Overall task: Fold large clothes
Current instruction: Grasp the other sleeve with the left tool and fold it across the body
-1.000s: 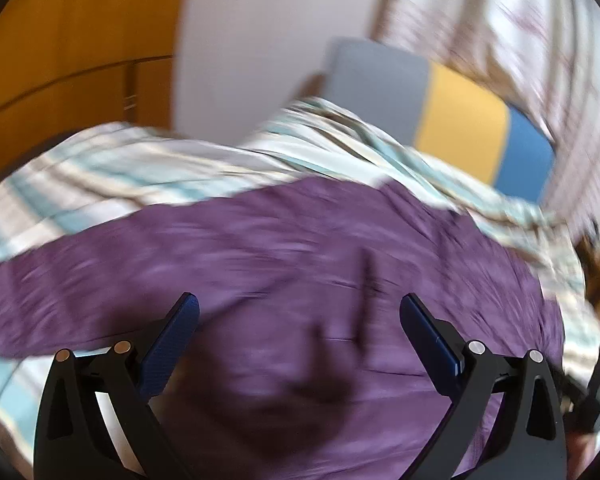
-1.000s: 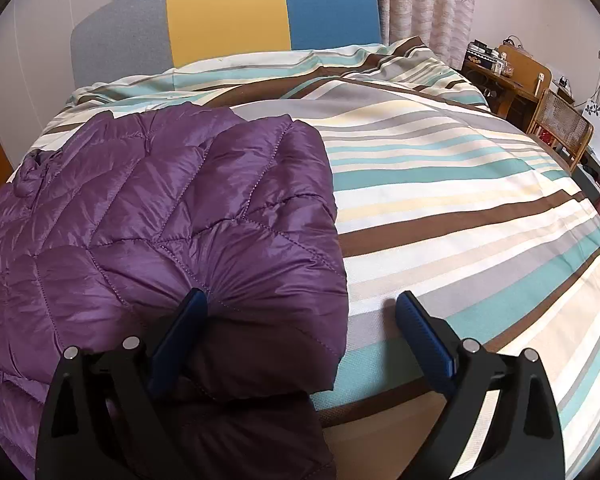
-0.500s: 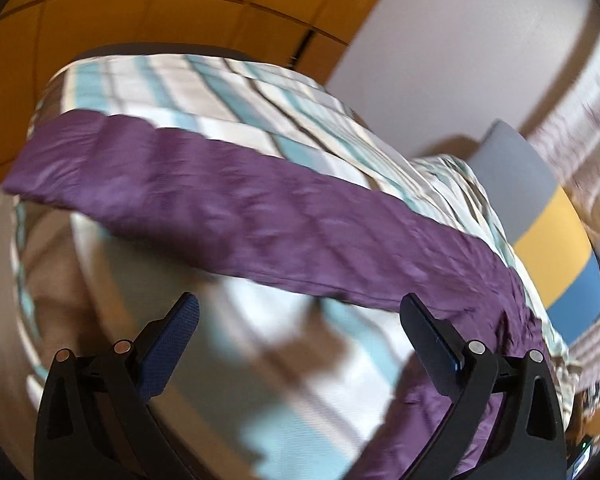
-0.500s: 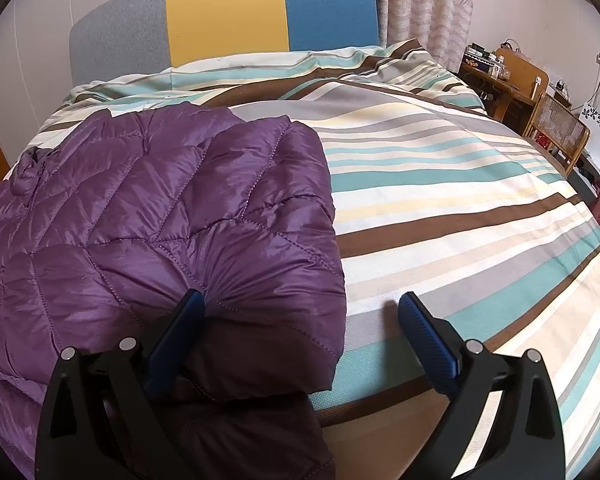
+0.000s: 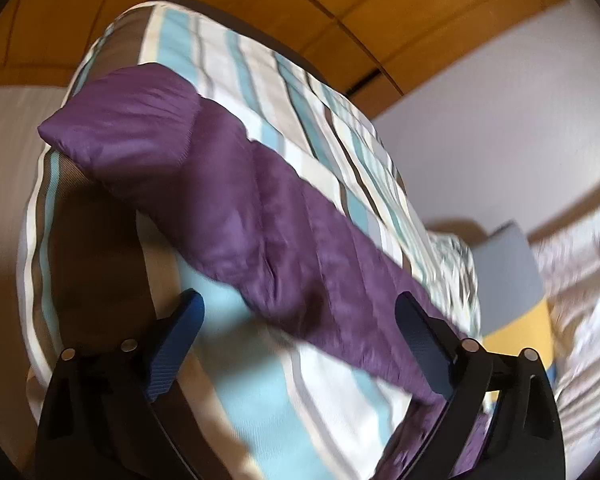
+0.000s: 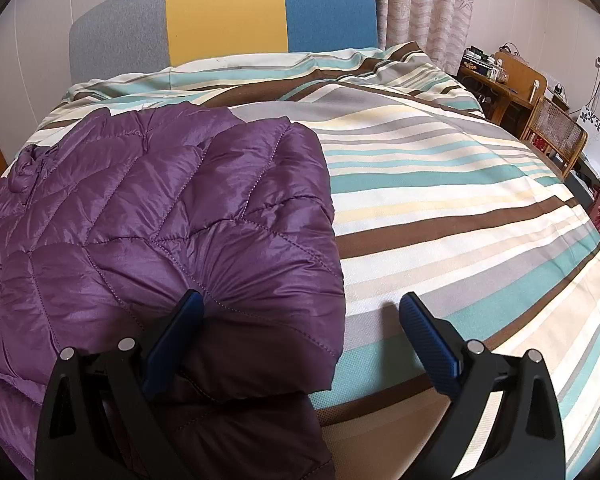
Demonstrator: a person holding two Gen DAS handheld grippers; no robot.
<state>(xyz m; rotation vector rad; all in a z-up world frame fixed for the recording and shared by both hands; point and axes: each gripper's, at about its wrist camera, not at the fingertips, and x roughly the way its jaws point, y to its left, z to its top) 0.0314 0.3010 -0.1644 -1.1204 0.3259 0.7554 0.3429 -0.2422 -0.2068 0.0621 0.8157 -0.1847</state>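
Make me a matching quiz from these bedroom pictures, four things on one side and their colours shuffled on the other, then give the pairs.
Things:
1. jacket
2. duvet
3. middle panel of the headboard
4. pads of the right gripper

Colours:
A. yellow
B. blue
C. purple
D. teal, brown and cream stripes

Pairs: 1-C, 2-D, 3-A, 4-B

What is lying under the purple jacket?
The striped bed cover lies under the purple jacket. Near the bed's edge, one jacket layer rests on another. What else the jacket covers cannot be seen.
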